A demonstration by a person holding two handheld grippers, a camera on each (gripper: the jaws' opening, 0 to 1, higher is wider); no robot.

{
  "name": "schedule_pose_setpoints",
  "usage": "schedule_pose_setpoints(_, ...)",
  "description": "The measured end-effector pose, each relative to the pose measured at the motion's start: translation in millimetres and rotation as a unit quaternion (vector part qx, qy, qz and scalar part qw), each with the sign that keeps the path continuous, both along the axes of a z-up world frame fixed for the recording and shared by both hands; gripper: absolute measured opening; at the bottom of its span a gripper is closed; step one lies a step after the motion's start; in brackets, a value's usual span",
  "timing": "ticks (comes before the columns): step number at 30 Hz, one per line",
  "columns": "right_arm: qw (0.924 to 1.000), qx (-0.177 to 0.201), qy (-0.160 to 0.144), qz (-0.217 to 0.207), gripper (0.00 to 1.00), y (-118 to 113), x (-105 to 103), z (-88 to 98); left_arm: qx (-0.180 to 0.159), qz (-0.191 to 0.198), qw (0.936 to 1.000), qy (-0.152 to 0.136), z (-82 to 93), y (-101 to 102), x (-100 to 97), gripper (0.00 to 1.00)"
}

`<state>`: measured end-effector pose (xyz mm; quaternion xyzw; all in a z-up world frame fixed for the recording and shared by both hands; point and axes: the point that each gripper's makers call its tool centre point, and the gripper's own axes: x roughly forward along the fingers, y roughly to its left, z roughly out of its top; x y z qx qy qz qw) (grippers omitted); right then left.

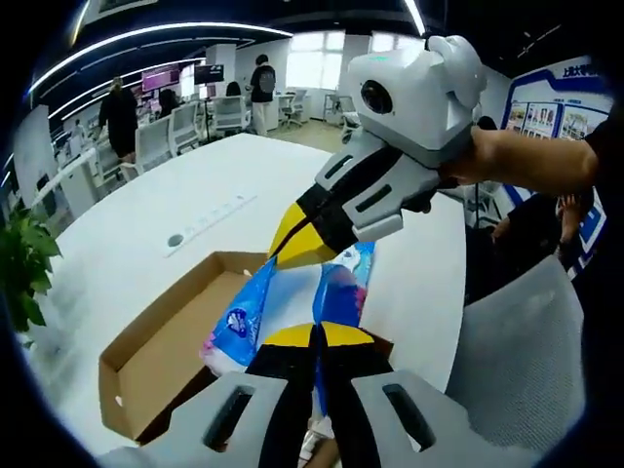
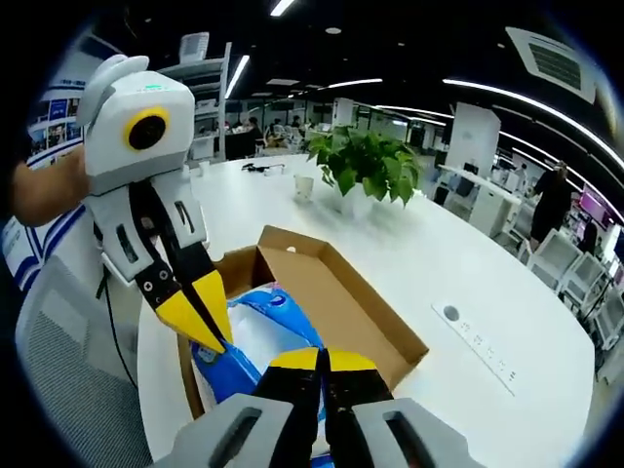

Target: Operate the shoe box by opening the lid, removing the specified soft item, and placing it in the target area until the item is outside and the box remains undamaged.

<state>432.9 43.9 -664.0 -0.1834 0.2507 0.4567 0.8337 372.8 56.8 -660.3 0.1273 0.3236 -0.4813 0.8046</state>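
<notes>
Left gripper point(image 1: 317, 336): in the left gripper view, 2 yellow-tipped jaws together at the bottom edge, pinching the near end of the soft pack point(image 1: 292, 307).

Right gripper point(image 1: 292, 244): enters the same view from the upper right, held by a hand point(image 1: 478, 156); its yellow tips are closed to a point on the far part of the pack. In the right gripper view its own jaws point(image 2: 320, 363) are likewise together on the pack's edge, with the left gripper point(image 2: 210, 327) coming down from the upper left, tips closed against the pack.

Soft pack point(image 2: 258, 336): blue and white plastic-wrapped item with printed graphics. Its long axis runs away from the left camera, from the near jaws toward the right gripper's tips. It sits over the box opening, between the 2 grippers, clamped at both ends; whether its underside touches the box floor cannot be told.

Shoe box point(image 1: 156, 356): brown cardboard, open, 1 bare tray section showing beside the pack point(image 2: 341, 302).

Table point(image 1: 195, 195): white, round-edged, bearing the box; a flush socket strip point(image 2: 478, 341) is set into it.

Potted plant point(image 2: 366, 166): on the table beyond the box, a white cup point(image 2: 304, 187) beside it.

Background: office desks, chairs, several people standing.
</notes>
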Motion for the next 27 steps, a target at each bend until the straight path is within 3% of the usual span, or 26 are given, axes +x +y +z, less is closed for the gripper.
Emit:
schedule_pose_setpoints(13,0.9998,-0.010,-0.002,-0.019,0.00,-43.5,1.7,7.7,-0.006,-0.039,0.9992,-0.005,9.7,-44.5,1.0,0.00)
schedule_pose_setpoints(27,0.9979,-0.021,0.017,-0.059,0.00,-98.3,0.7,-3.8,-0.007,-0.078,0.9969,0.002,2.3,-96.7,0.2,0.00)
